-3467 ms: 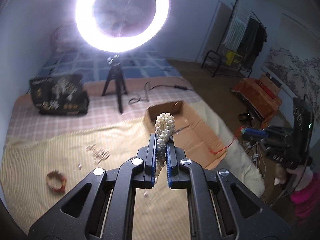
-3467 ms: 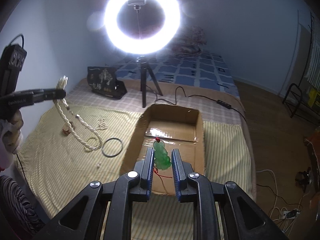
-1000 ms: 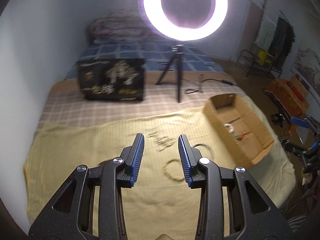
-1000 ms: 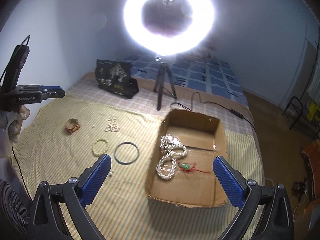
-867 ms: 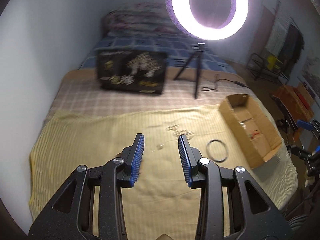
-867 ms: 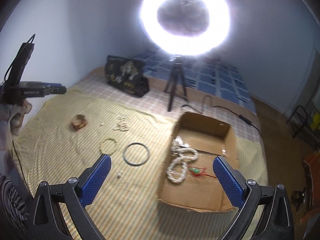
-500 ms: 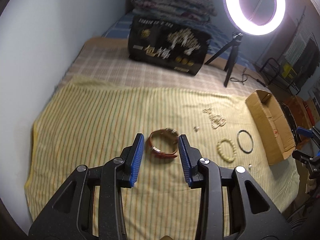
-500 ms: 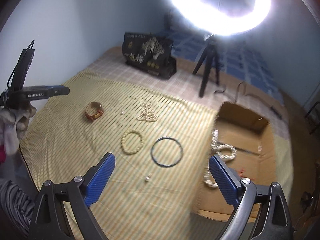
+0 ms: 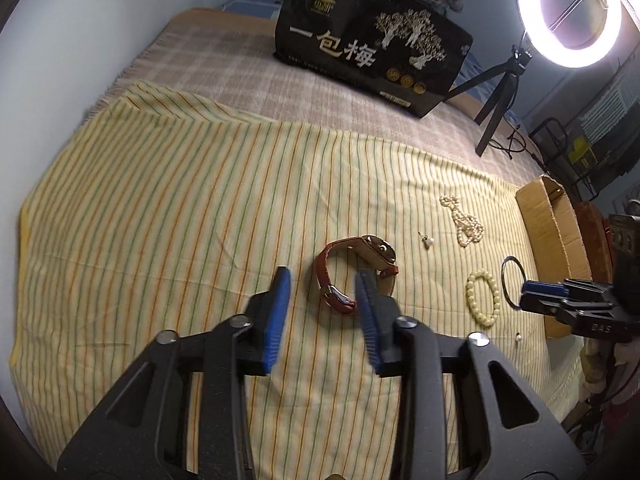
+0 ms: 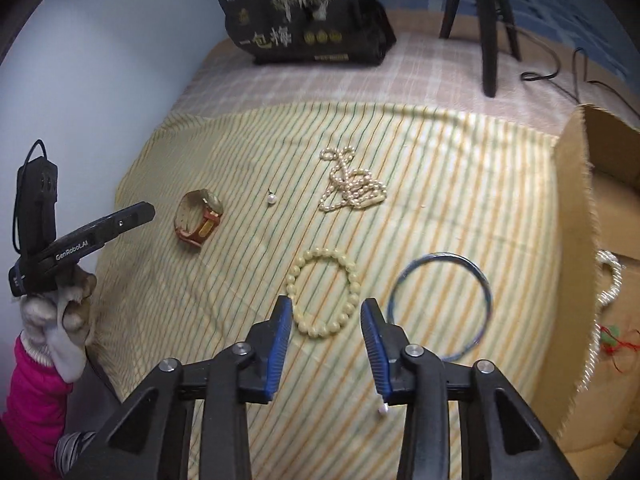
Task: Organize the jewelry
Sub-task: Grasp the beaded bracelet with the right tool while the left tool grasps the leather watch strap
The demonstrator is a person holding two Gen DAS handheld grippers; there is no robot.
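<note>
The left gripper [image 9: 322, 286] points steeply down at the bed, its jaws at a narrow gap and closing, with the near loop of the brown-strapped watch [image 9: 352, 276] lying between the blue pads; the pads do not yet appear to press on the strap. The watch lies on its side just ahead of the tips, its face tipped to the far right, so the strap is the easy part to pinch.

The right gripper [image 10: 325, 316] is likewise aimed down and closing from a wider spread. The cream bead bracelet [image 10: 322, 298] lies flat with its near arc between the pads, not yet gripped as far as I can tell. Approaching from above suits a ring of beads lying flat on soft cloth.

Just right of that gripper lies the dark thin bangle [image 10: 440, 306], and farther right stands the cardboard box [image 10: 576, 216], which already holds a pearl rope and a green pendant, so it is likely the collecting place. Ahead of the right gripper a small pearl chain [image 10: 354, 190] and a loose pearl stud [image 10: 272, 199] wait on the striped sheet [image 9: 160, 220]; another stud [image 10: 383, 411] sits under its right finger.
</note>
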